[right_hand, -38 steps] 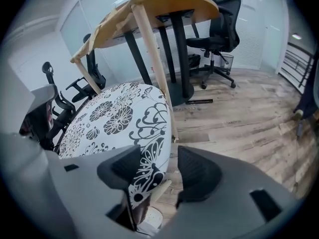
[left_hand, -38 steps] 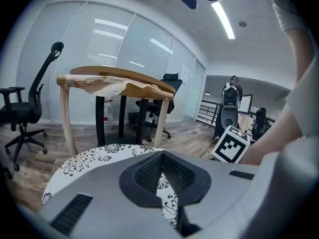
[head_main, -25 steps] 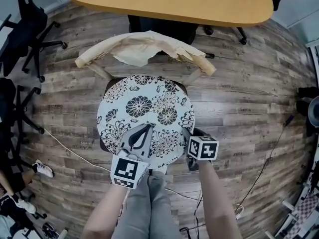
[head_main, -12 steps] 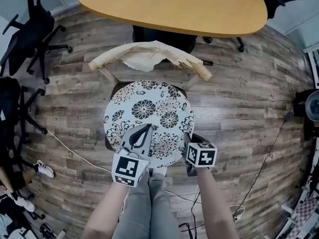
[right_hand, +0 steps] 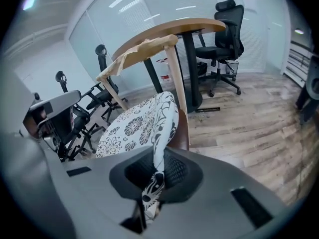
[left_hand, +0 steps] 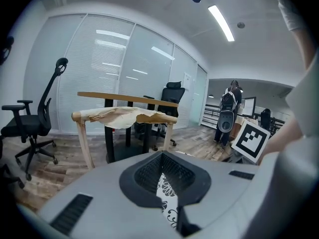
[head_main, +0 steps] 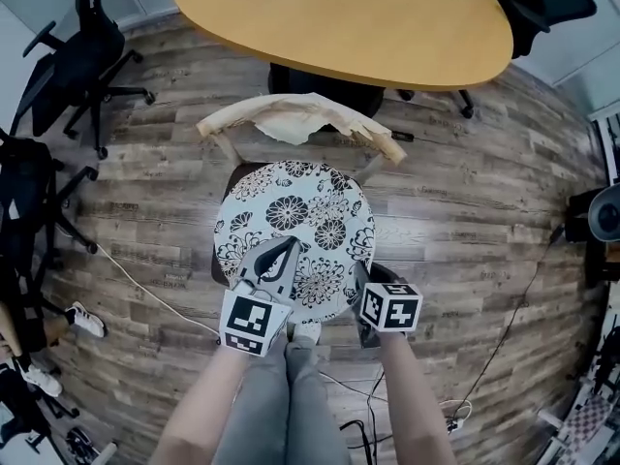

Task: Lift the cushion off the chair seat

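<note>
The round white cushion [head_main: 295, 229] with black flowers lies over the wooden chair's dark seat [head_main: 222, 265]. My left gripper [head_main: 274, 260] is shut on its near edge, and the patterned fabric [left_hand: 167, 203] shows pinched between the dark pads. My right gripper [head_main: 362, 277] holds the cushion's near right rim. Its jaws have just been closing, and a fold of the cushion [right_hand: 158, 133] is squeezed between them [right_hand: 151, 185]. In the right gripper view that rim stands raised above the brown seat edge [right_hand: 184, 131].
A beige cloth [head_main: 295, 114] drapes over the chair's backrest. An oval wooden table [head_main: 349, 13] stands just beyond it. Black office chairs [head_main: 82, 61] are at the left. A white cable [head_main: 145, 284] runs over the plank floor. The person's legs [head_main: 286, 395] are below the grippers.
Both grippers have risen with the cushion's near edge in them. The right gripper's jaws have closed on the rim. The chair and table have shifted in the head view.
</note>
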